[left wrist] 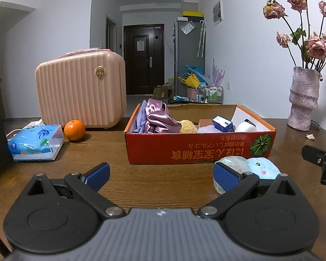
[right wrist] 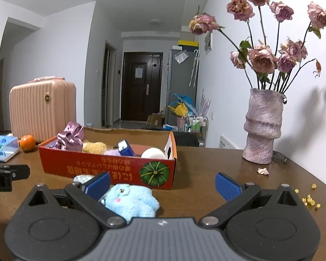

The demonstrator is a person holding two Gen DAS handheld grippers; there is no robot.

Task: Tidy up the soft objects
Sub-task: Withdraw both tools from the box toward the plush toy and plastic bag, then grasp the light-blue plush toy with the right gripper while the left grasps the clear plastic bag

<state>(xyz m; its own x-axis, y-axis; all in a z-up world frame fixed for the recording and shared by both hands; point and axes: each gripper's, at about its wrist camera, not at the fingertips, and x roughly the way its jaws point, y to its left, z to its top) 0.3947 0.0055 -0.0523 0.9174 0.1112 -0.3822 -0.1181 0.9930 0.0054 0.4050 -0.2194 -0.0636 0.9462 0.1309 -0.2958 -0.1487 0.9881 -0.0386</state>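
A red cardboard box (left wrist: 184, 150) stands on the brown table and shows in the right wrist view too (right wrist: 87, 167). It holds a purple satin cloth (left wrist: 158, 119), a yellow sponge (left wrist: 188, 127), a lilac soft item, a blue carton and a white object. A light blue plush toy (right wrist: 130, 200) and a clear shiny pouch (left wrist: 232, 163) lie on the table in front of the box. My left gripper (left wrist: 162, 175) is open and empty, its right finger beside the plush (left wrist: 263, 168). My right gripper (right wrist: 163, 184) is open and empty, the plush between its fingers near the left one.
A pink ribbed case (left wrist: 80, 89), an orange (left wrist: 74, 130) and a blue tissue pack (left wrist: 34, 142) stand at the left. A purple vase of dried roses (right wrist: 263, 128) stands at the right. Yellow crumbs (right wrist: 308, 198) and a petal lie near it.
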